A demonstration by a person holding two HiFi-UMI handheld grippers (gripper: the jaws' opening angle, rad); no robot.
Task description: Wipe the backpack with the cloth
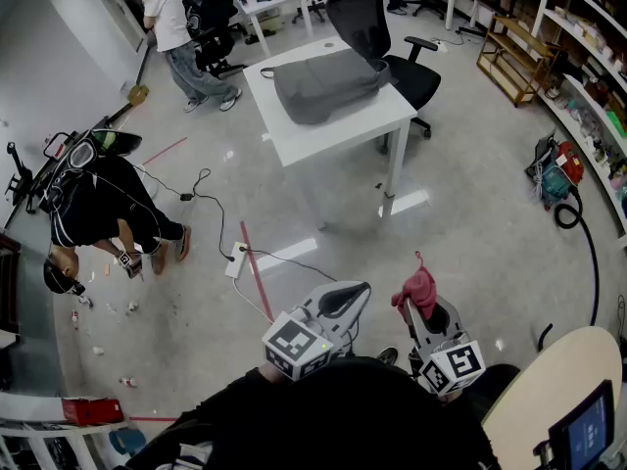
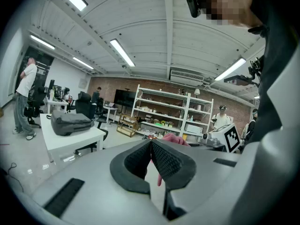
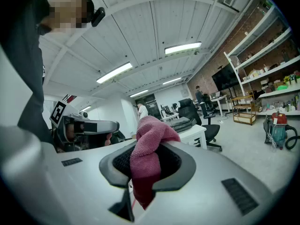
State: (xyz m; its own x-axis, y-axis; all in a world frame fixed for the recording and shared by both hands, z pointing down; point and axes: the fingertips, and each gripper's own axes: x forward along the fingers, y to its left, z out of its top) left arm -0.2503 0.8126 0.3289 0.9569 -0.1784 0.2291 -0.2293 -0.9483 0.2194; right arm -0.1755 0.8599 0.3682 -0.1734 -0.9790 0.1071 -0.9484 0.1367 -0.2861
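A grey backpack (image 1: 323, 84) lies flat on a white table (image 1: 338, 130) some way ahead across the floor. It also shows in the left gripper view, where the backpack (image 2: 70, 123) is at far left, and small in the right gripper view, the backpack (image 3: 182, 124) just past the cloth. My right gripper (image 1: 423, 306) is shut on a pink cloth (image 1: 416, 287), which bunches up between the jaws and hangs below them (image 3: 149, 149). My left gripper (image 1: 345, 300) is shut with nothing in it (image 2: 151, 143). Both are held close to my body, far from the table.
A black office chair (image 1: 370, 25) stands behind the table. A person crouches at the left (image 1: 98, 209) and another stands at the back (image 1: 171, 27). Cables and a power strip (image 1: 235, 259) lie on the floor. Shelves (image 1: 588, 76) line the right; a round tabletop (image 1: 549, 390) is near right.
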